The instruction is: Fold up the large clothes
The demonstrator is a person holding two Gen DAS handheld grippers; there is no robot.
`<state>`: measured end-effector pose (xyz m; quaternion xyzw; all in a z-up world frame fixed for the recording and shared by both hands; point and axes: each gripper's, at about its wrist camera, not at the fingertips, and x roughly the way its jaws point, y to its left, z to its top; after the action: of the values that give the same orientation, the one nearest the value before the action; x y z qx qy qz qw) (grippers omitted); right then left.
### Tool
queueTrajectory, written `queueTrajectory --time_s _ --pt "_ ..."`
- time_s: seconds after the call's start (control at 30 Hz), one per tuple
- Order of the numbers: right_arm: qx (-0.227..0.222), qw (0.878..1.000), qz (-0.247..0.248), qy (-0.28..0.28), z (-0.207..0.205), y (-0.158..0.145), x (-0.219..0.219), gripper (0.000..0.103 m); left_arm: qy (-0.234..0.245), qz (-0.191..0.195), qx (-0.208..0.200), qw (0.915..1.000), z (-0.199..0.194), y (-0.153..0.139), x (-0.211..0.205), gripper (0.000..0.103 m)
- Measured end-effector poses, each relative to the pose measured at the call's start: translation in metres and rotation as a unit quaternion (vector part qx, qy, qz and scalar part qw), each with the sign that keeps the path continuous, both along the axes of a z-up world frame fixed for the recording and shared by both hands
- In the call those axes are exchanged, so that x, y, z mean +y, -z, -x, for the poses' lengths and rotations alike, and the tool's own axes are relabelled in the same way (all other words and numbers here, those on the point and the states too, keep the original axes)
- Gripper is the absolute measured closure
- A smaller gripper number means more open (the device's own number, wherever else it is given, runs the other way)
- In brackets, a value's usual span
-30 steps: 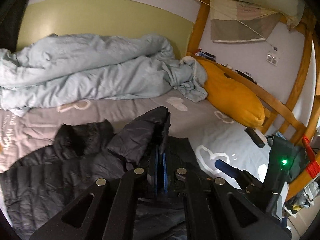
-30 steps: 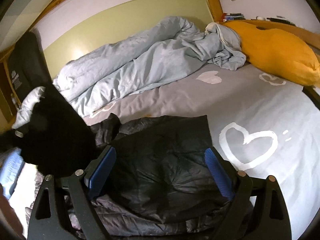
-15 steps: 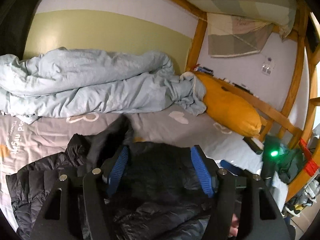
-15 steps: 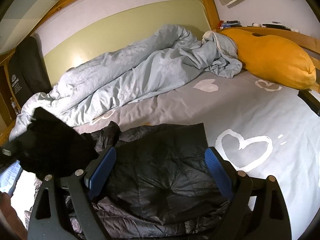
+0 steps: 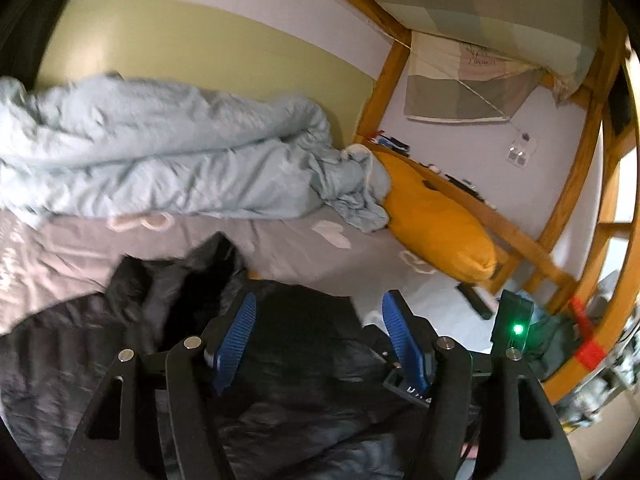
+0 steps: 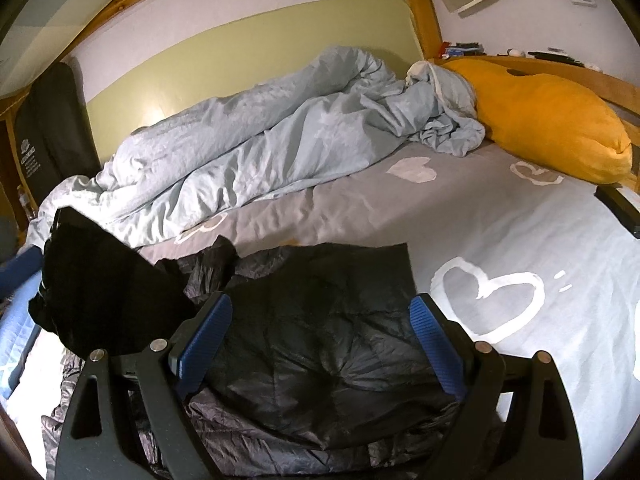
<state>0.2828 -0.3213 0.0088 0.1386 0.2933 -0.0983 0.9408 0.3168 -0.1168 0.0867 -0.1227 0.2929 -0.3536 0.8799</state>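
A black puffer jacket (image 6: pixel 312 280) lies on the grey heart-print sheet (image 6: pixel 520 220), with one part folded over it to a straight far edge. A crumpled bit (image 6: pixel 220 252) sticks up at that edge's left end. My right gripper (image 6: pixel 320 340) hangs open over the folded part, nothing between its blue pads (image 6: pixel 436 344). In the left wrist view the jacket (image 5: pixel 304 360) fills the foreground. My left gripper (image 5: pixel 318 336) is open just above it, and its pads (image 5: pixel 236 336) touch no cloth. Its dark body (image 6: pixel 96 288) shows at the left in the right wrist view.
A rumpled light-blue duvet (image 6: pixel 260 152) runs along the far wall. An orange pillow (image 6: pixel 552 120) lies against the wooden bed rail (image 5: pixel 520 236) at the right. A black remote-like object (image 6: pixel 620 208) rests near the sheet's right edge. The right gripper's housing shows a green light (image 5: pixel 518 328).
The left gripper was shut on a raised fold of the jacket, then opened and let it go. The fold now lies flat, and the gripper has drawn back a little. The right gripper stayed put.
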Motion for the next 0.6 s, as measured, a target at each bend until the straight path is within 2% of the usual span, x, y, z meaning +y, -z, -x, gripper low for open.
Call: queueTrajectory --time_s 0.1,0.4,0.5,0.6 --pt "-0.005 1.000 -0.004 0.016 0.005 -0.004 -0.012 0.013 0.011 0.005 0.004 0.9999 -0.004 0.001 -0.021 0.035" --pt "-0.004 0.999 -0.042 0.030 0.008 -0.005 -0.042 0.013 0.042 -0.017 -0.010 0.9989 0.007 -0.005 -0.076 0.035" --pt "-0.001 0.999 -0.041 0.024 0.007 -0.005 -0.039 0.013 0.019 -0.042 -0.044 0.9980 0.021 -0.015 -0.071 0.035" --pt "0.001 0.999 -0.035 0.014 0.006 -0.004 -0.032 0.013 -0.021 -0.074 -0.088 0.9931 0.037 -0.022 -0.047 0.035"
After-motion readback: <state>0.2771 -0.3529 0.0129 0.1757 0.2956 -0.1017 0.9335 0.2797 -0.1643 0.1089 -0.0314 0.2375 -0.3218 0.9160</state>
